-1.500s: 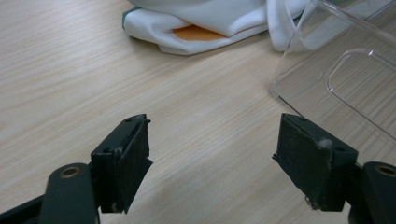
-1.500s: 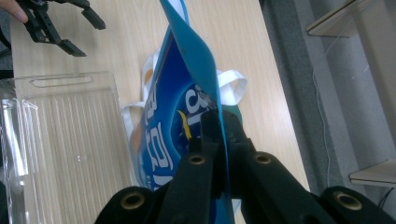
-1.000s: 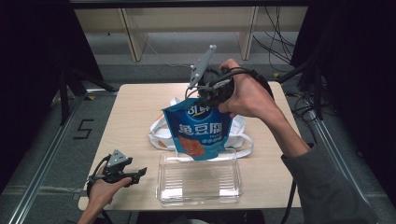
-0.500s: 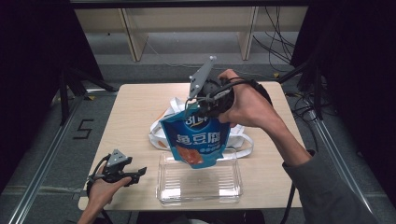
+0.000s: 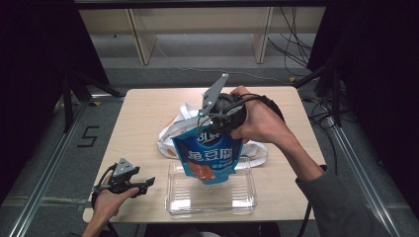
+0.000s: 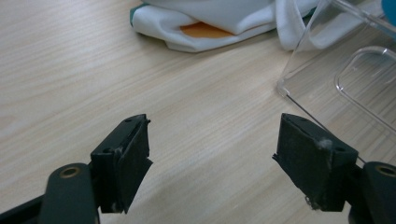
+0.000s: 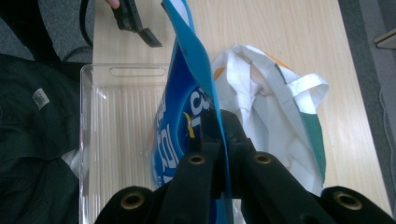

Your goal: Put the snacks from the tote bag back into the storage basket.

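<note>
Nearest to us, our left tool [image 5: 132,181] rests at the front left corner of the bench [image 5: 143,113], its jaws spread apart with nothing between them, pointing across bare wood toward the clear plastic tray [image 5: 175,207]. It takes no part in the work yet.

Just beyond, the tray lies empty at the front middle of the bench. Above its back edge hangs the blue snack pouch [image 5: 210,158], pinched by its top seam in our right tool [image 5: 217,129], whose jaws are clamped together on that thin edge. The pouch dangles clear of the tray floor, its lower end over the tray.

We judge the job as roughly half done: the pouch is out of the white cloth bag [image 5: 174,129] and over the tray, but not yet set down or let go. What is left is lowering it in and releasing.

Behind the pouch, the cloth bag lies crumpled on the middle of the bench. The bench is pale wood. Farther back we see grey floor, light wooden shelving, dark curtains at both sides and loose cables at the right.
</note>
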The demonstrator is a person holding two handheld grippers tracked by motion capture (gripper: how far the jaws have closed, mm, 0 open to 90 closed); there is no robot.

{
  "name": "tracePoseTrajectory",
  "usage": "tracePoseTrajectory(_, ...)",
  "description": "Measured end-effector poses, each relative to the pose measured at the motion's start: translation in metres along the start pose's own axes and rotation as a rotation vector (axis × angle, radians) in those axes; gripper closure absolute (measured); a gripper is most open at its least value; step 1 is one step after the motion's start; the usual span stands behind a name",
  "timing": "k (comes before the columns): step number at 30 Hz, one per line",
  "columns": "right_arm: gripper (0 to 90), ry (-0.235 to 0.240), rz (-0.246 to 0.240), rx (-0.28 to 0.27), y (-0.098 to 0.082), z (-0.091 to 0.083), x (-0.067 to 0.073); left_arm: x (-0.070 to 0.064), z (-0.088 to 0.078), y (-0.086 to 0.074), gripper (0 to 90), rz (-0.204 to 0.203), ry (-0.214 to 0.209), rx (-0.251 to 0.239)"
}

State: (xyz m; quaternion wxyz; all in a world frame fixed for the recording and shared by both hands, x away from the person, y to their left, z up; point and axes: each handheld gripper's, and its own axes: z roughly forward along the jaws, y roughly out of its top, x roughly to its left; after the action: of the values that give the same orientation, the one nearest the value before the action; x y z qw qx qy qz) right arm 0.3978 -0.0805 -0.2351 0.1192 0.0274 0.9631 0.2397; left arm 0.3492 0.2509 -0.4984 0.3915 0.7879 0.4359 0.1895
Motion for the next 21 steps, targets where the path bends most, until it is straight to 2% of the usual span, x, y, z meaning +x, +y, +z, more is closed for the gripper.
tracePoseTrajectory(1,90.0,0.008,-0.014,-0.008,-0.001,0.002,-0.002,0.0,0.0,0.0,25.0,-0.002,-0.003,-0.004)
tracePoseTrajectory(5,90.0,0.022,0.014,-0.01,-0.007,0.014,-0.003,0.0,0.001,-0.001,25.0,0.002,-0.006,0.01)
tracePoseTrajectory(6,90.0,0.019,0.006,-0.012,-0.008,0.017,-0.004,0.0,0.0,0.0,25.0,0.009,-0.006,0.008)
tracePoseTrajectory(7,90.0,0.035,0.011,-0.013,-0.01,0.021,-0.005,0.001,-0.001,0.0,25.0,0.023,-0.01,0.022)
tracePoseTrajectory(9,90.0,0.036,0.023,-0.003,-0.013,0.028,-0.005,0.001,-0.001,-0.001,25.0,0.023,-0.012,0.028)
tracePoseTrajectory(10,90.0,0.038,0.03,0.004,-0.014,0.03,-0.005,-0.001,0.001,-0.001,25.0,0.007,-0.008,0.018)
tracePoseTrajectory(11,90.0,0.046,0.044,0.006,-0.015,0.032,-0.006,0.0,-0.001,0.0,25.0,0.03,-0.004,0.034)
tracePoseTrajectory(13,90.0,0.06,0.039,-0.008,-0.018,0.038,-0.008,0.0,0.0,0.0,25.0,0.023,-0.01,0.028)
tracePoseTrajectory(14,90.0,0.063,0.053,-0.005,-0.019,0.039,-0.008,0.001,0.0,-0.001,25.0,0.037,-0.012,0.035)
tracePoseTrajectory(15,90.0,0.066,0.047,-0.014,-0.021,0.038,-0.009,0.001,0.0,0.0,25.0,0.04,-0.013,0.043)
tracePoseTrajectory(17,90.0,0.072,0.052,-0.027,-0.023,0.038,-0.009,-0.001,0.002,0.0,25.0,0.017,-0.011,0.01)
tracePoseTrajectory(18,90.0,0.071,0.038,-0.032,-0.024,0.039,-0.01,-0.001,0.002,0.0,25.0,0.015,-0.014,0.009)
tracePoseTrajectory(19,90.0,0.073,0.055,-0.03,-0.025,0.038,-0.009,-0.002,0.002,-0.001,25.0,0.014,-0.01,0.01)
tracePoseTrajectory(20,90.0,0.07,0.04,-0.036,-0.026,0.038,-0.01,0.001,-0.001,-0.001,25.0,0.038,-0.011,0.039)
tracePoseTrajectory(21,90.0,0.073,0.055,-0.035,-0.028,0.038,-0.009,0.001,-0.001,-0.001,25.0,0.037,-0.008,0.039)
